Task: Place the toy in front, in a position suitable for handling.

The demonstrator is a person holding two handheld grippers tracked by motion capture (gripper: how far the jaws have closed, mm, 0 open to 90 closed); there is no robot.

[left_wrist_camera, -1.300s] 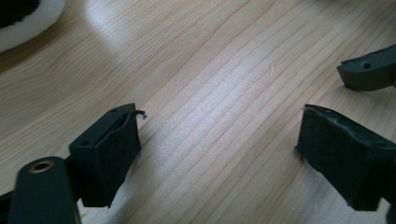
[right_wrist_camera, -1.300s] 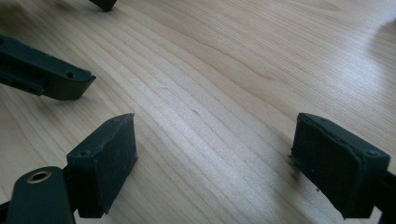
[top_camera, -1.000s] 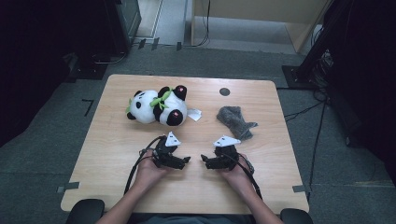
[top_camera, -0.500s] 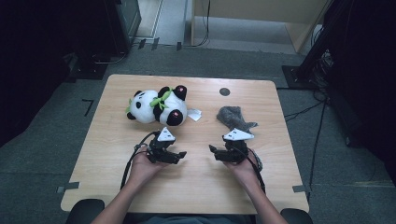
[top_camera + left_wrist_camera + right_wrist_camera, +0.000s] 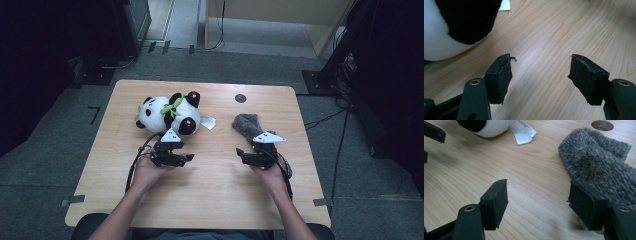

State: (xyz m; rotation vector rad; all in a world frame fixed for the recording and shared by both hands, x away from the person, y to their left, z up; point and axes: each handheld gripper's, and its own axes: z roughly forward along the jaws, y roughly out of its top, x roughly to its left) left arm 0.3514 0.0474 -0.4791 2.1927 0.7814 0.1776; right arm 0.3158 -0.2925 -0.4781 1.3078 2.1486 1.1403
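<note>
Panda toy [image 5: 167, 114] lies on its side at the far left part of the wooden table [image 5: 215, 200], just beyond the left gripper [image 5: 540, 75]. Its jaws have just been closing but stand apart with nothing between them. Grey sock [image 5: 599, 167] lies beside the right gripper [image 5: 537, 203], jaws apart, holding nothing.

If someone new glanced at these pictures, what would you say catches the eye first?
Most likely the panda plush toy, lying on its side at the far left of the wooden table, with a white tag beside it. Next, the fuzzy grey sock to its right. Nearer the person, the left gripper sits just before the panda and the right gripper by the sock, both with empty jaws.
</note>
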